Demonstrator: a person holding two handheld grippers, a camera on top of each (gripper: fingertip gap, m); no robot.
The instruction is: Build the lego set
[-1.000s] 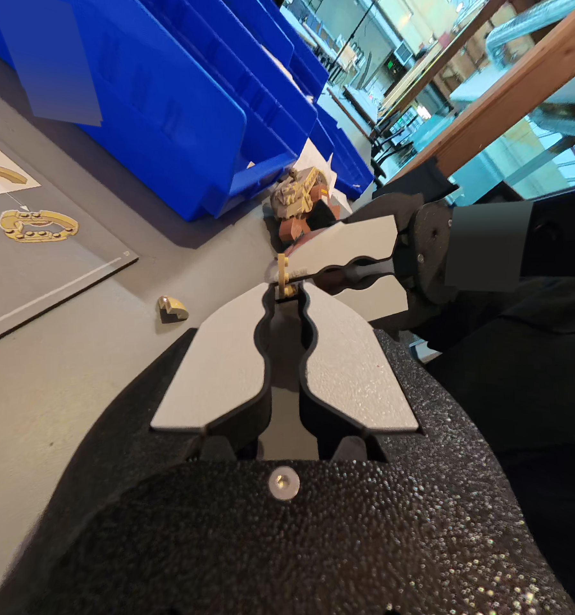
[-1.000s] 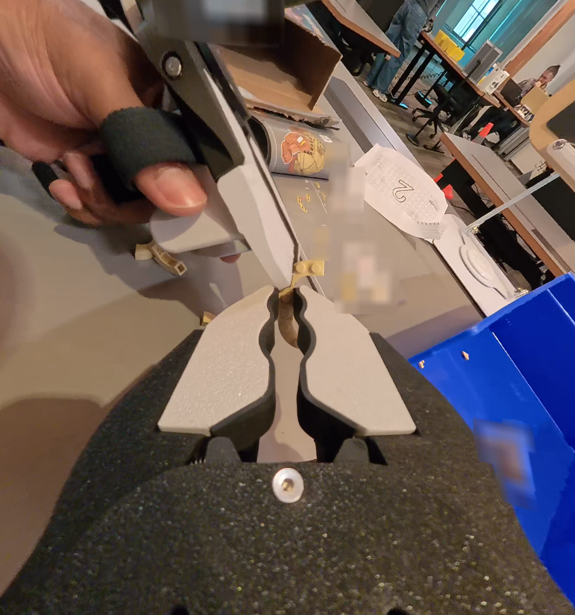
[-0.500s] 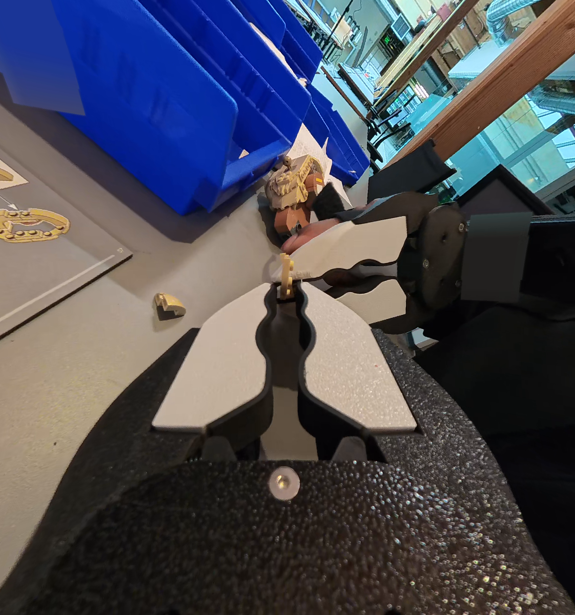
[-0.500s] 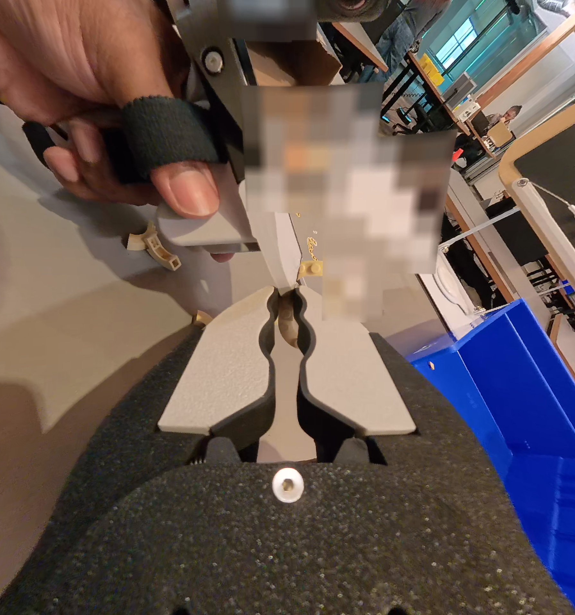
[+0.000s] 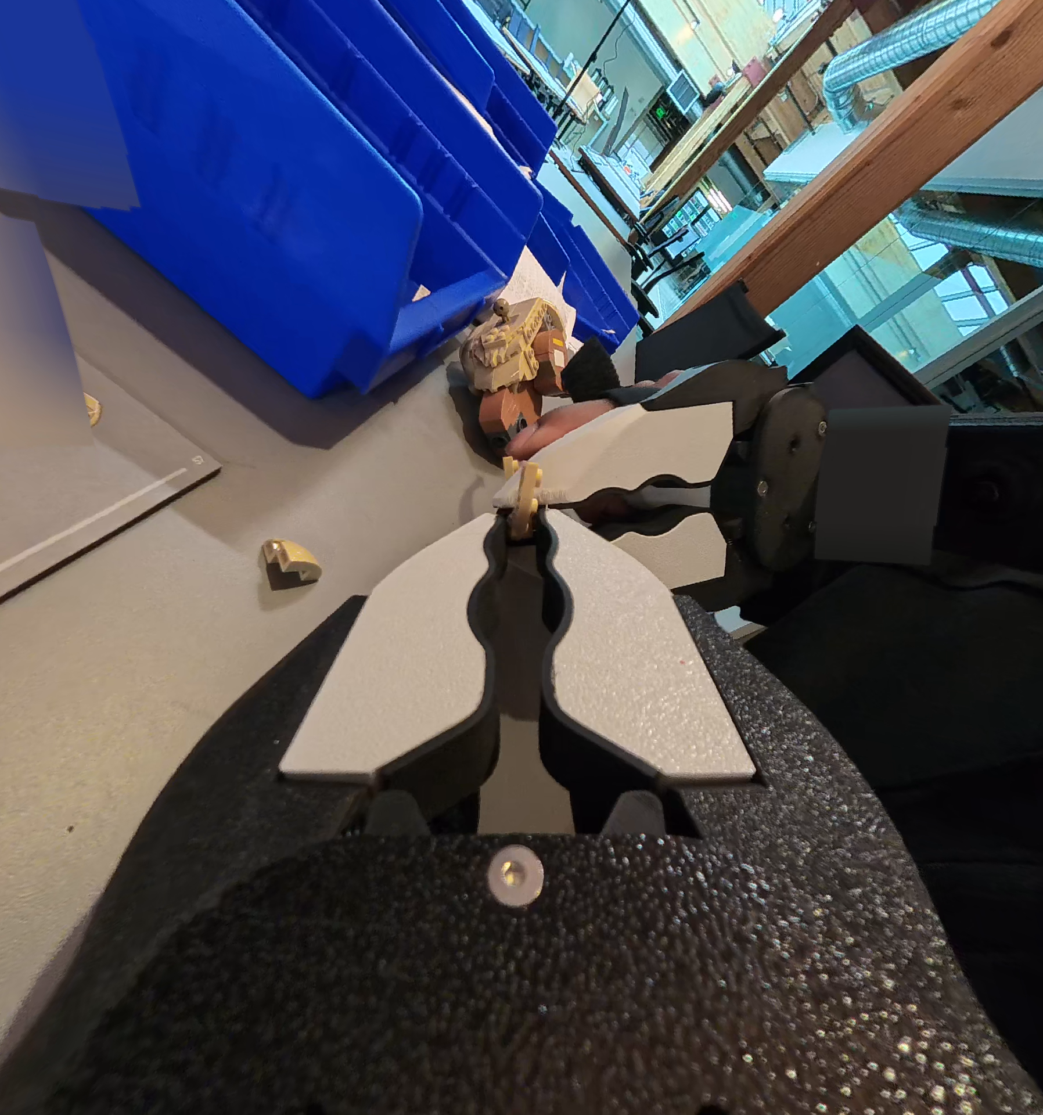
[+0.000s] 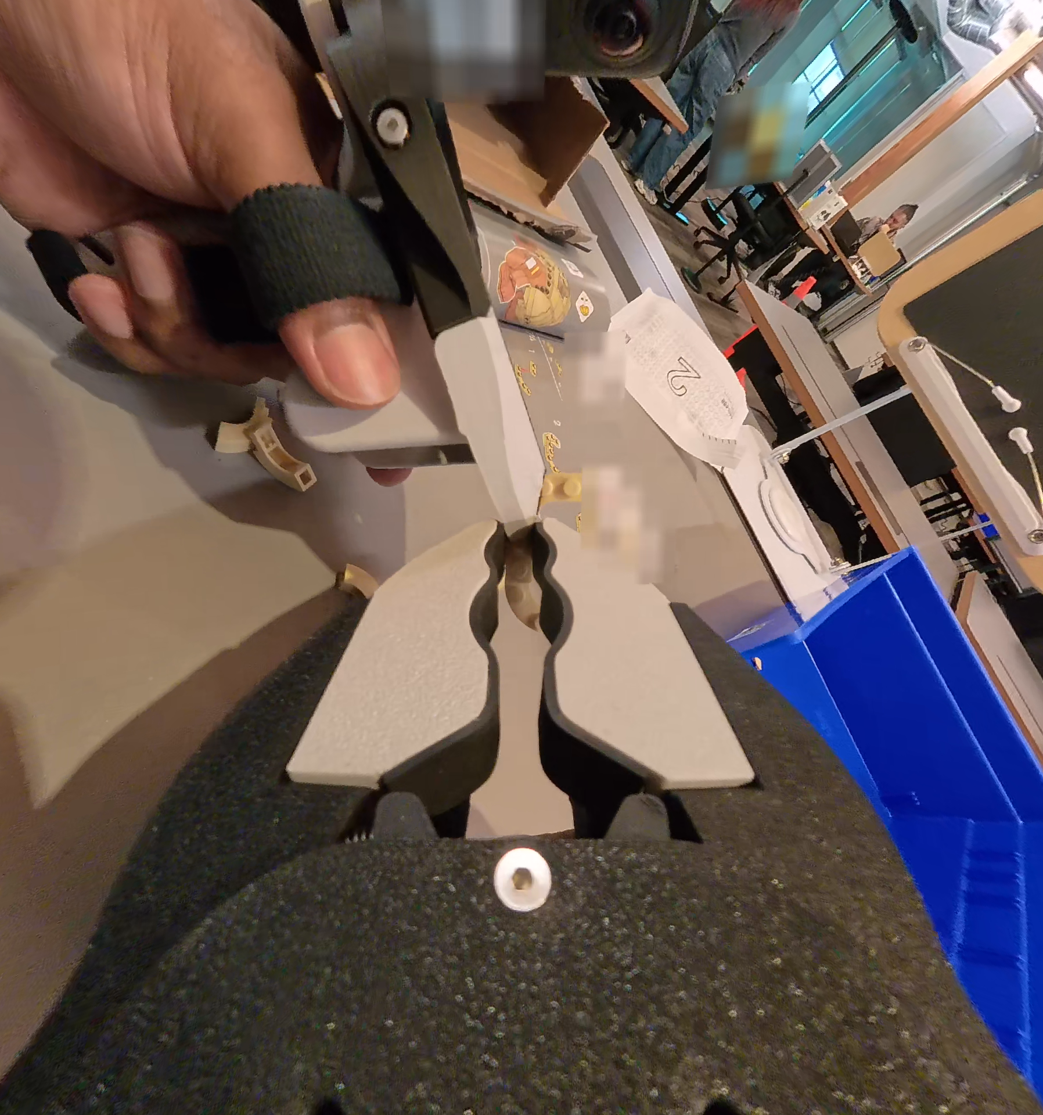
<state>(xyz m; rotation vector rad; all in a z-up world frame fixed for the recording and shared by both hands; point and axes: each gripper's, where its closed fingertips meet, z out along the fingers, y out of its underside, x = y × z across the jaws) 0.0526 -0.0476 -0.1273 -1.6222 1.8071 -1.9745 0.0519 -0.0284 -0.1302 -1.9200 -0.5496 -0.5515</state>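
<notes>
Left wrist view, from the left: a dark printed sheet [image 5: 84, 501] lies flat on the grey desk [image 5: 115, 694], with a row of blue bins [image 5: 278, 199] behind it. A small tan curved brick [image 5: 290, 564] sits loose on the desk, well apart from the tongs. Beyond the bins' front edge stands a tan and brown brick model [image 5: 516, 374]. At the middle, the left tongs [image 5: 522, 526] are clamped on a thin tan studded plate [image 5: 526, 501], which stands on edge and sticks out past the tips. The right tongs [image 5: 507, 492] come in from the right, held sideways, and their near finger [image 5: 615, 452] touches the plate's upper part; whatever they carry is hidden here

Right wrist view, from the left: a hand [image 6: 175, 181] with a black finger strap grips the left tongs [image 6: 522, 513], which come down from above. A tan arch piece [image 6: 265, 446] lies on the desk [image 6: 84, 573] under that hand, and another tan curved bit [image 6: 356, 582] shows just beside the left finger of the right tongs. The right tongs [image 6: 520, 534] are closed on a brownish tan curved piece [image 6: 522, 588] that runs back between the pads. The tips of the two tongs meet, and the tan plate [image 6: 562, 487] juts out to the right of the left tongs' tip. Farther right lie a picture booklet [image 6: 537, 289], a white crumpled paper bag [image 6: 682, 386] and a blue bin [image 6: 899, 694]
</notes>
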